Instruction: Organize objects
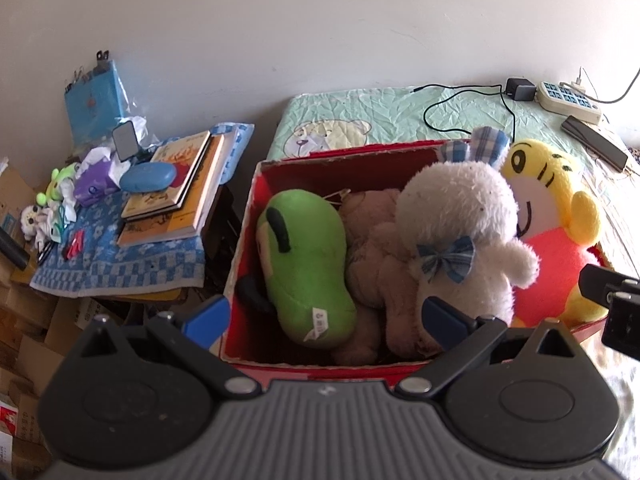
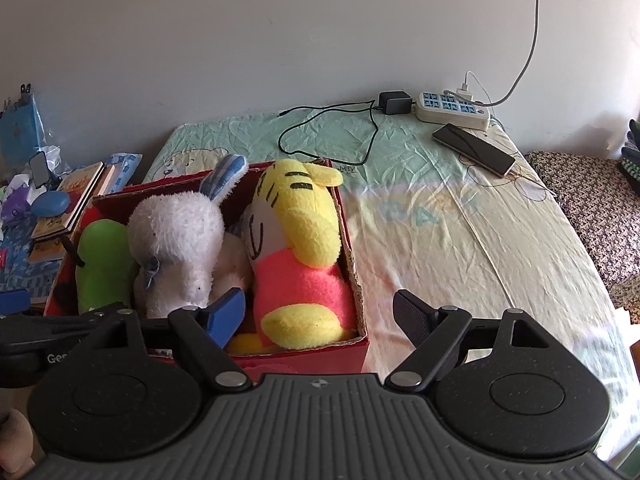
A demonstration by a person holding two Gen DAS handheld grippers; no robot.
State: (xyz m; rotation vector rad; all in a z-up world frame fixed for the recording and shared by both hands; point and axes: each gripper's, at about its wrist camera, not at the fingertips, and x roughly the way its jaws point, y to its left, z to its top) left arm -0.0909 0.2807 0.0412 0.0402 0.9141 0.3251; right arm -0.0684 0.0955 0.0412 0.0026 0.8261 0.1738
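We see the red box [image 1: 248, 236] standing on the bed [image 2: 460, 240], packed with four soft toys: a green plush [image 1: 308, 268] at the left wall, a brown plush [image 1: 372, 240] low in the middle, a white rabbit [image 1: 460, 224] over it, and a yellow tiger [image 1: 552, 216] against the right wall. Our left gripper [image 1: 326, 316] hangs above the box's near edge, jaws wide and holding nothing. Our right gripper [image 2: 320, 316] is likewise wide and empty, its blue finger over the box's near right corner and its black finger over bare bedsheet.

From the left wrist we get the low table [image 1: 120, 276] beside the box, with its blue towel, a stack of books [image 1: 176, 196], a blue case [image 1: 148, 176] and small toys. From the right wrist we get more of the bed: a power strip [image 2: 452, 109], a black adapter [image 2: 394, 103] with its looping cable, and a phone [image 2: 474, 149] near the wall. The brown plush is hidden there.
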